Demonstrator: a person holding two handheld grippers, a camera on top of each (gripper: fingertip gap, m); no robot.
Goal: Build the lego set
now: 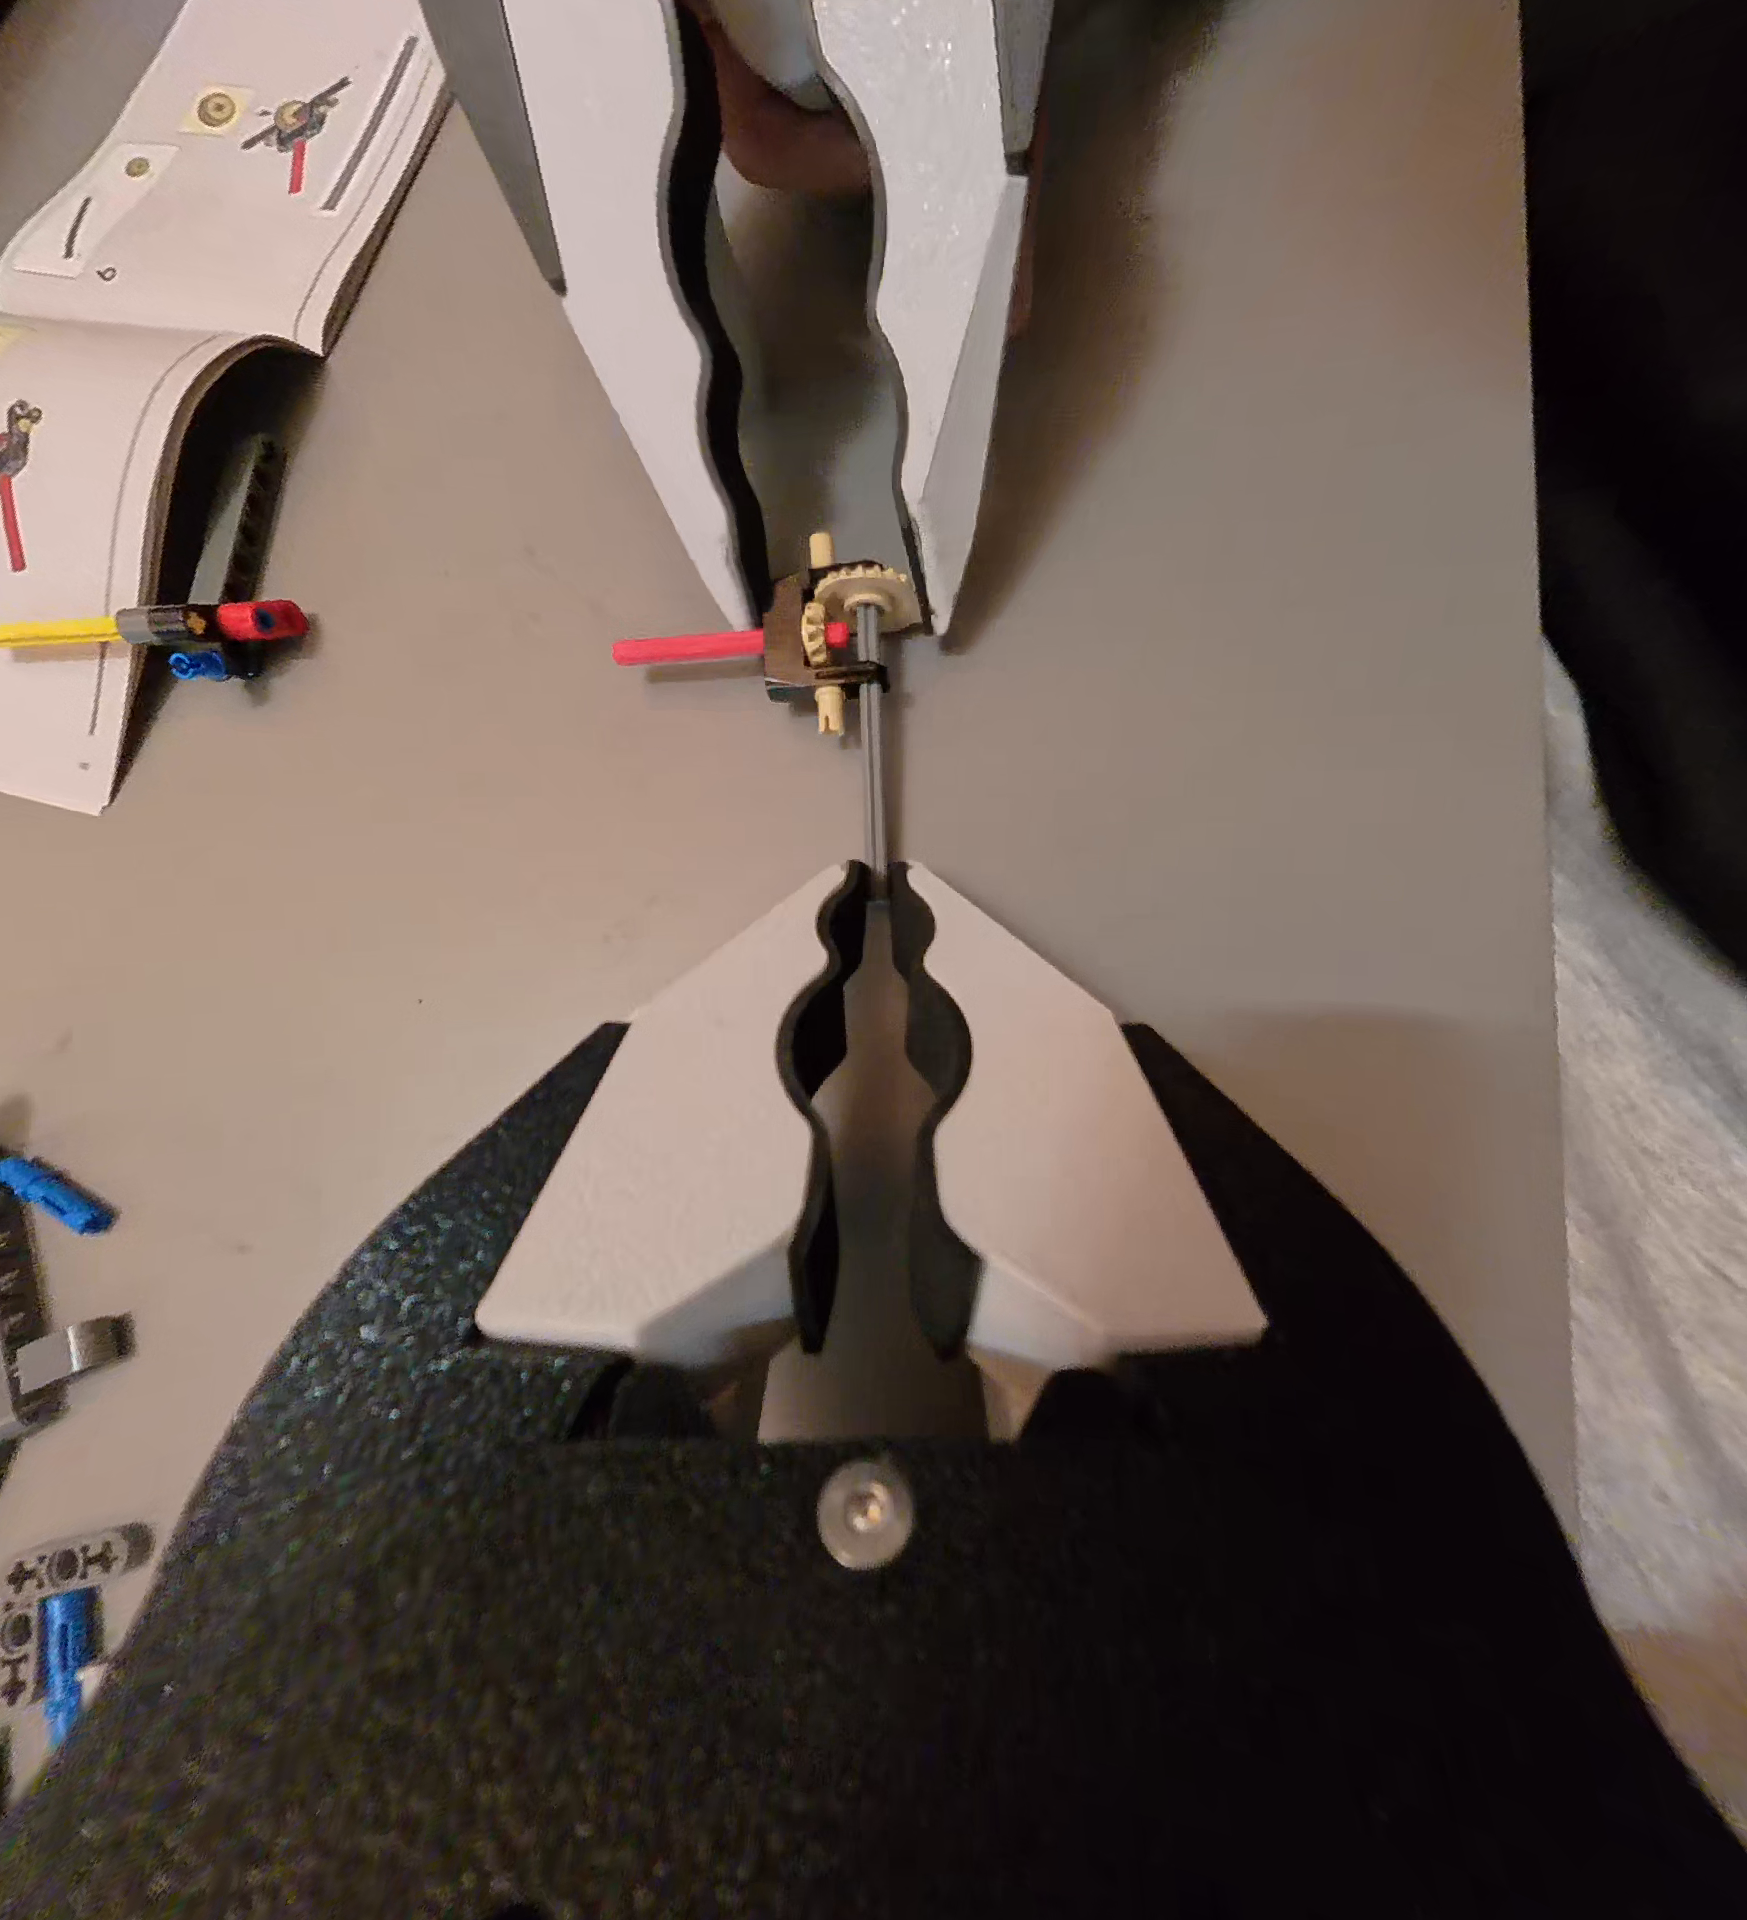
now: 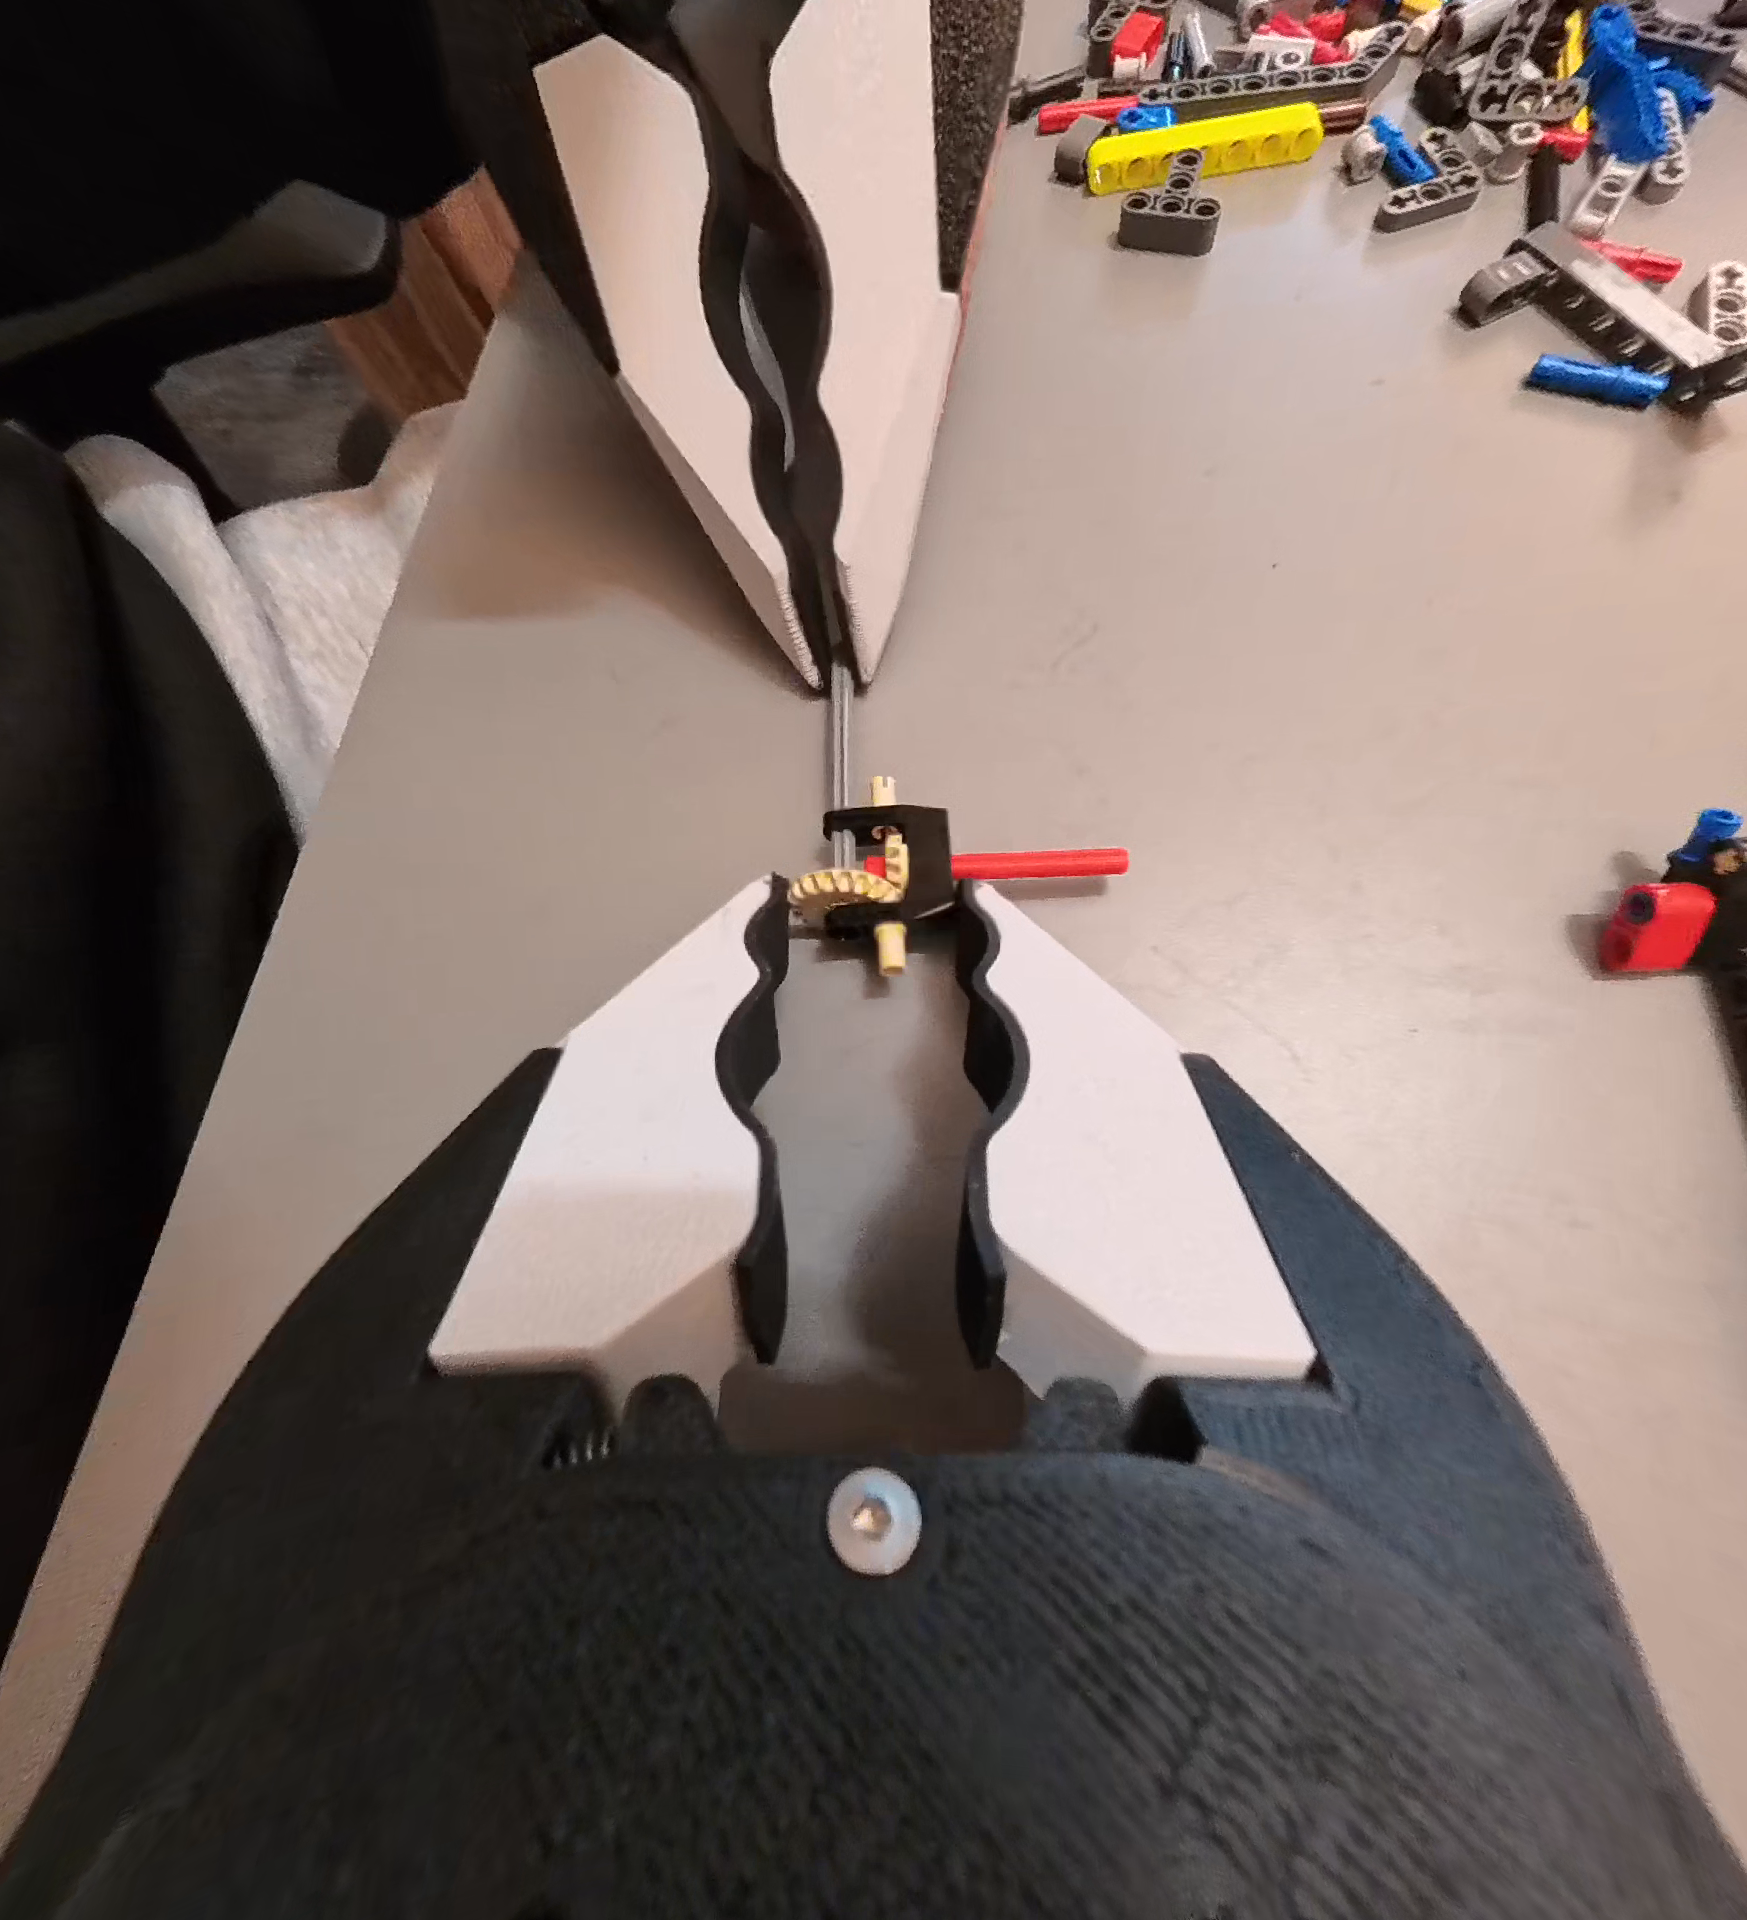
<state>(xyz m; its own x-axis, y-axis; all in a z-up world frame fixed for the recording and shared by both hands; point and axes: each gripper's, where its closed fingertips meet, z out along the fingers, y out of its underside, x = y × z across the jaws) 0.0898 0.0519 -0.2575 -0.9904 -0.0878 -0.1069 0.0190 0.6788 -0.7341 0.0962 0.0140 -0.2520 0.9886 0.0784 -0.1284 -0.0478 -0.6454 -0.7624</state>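
A small gear assembly (image 1: 796, 649), a black frame with tan gears (image 2: 833, 891) and a red axle (image 1: 687, 649) sticking out sideways, is held just above the grey table. My right gripper (image 2: 869, 899) is shut on this assembly (image 2: 926, 842) at its fingertips. My left gripper (image 1: 879, 873) faces it and is shut on the near end of a thin grey axle (image 1: 874, 790). The axle runs through the tan gear into the frame. In the right wrist view the left gripper (image 2: 838, 675) comes in from the top, pinching the axle (image 2: 838, 738). The right gripper also shows in the left wrist view (image 1: 848, 618).
An open instruction booklet (image 1: 173, 208) lies at the far left. Beside it is a sub-assembly with a yellow axle and a red piece (image 1: 173, 623), also in the right wrist view (image 2: 1658, 925). A pile of loose parts (image 2: 1368, 104) lies behind. The table edge (image 1: 1544, 727) is close. Left tips to right tips: about 5 centimeters.
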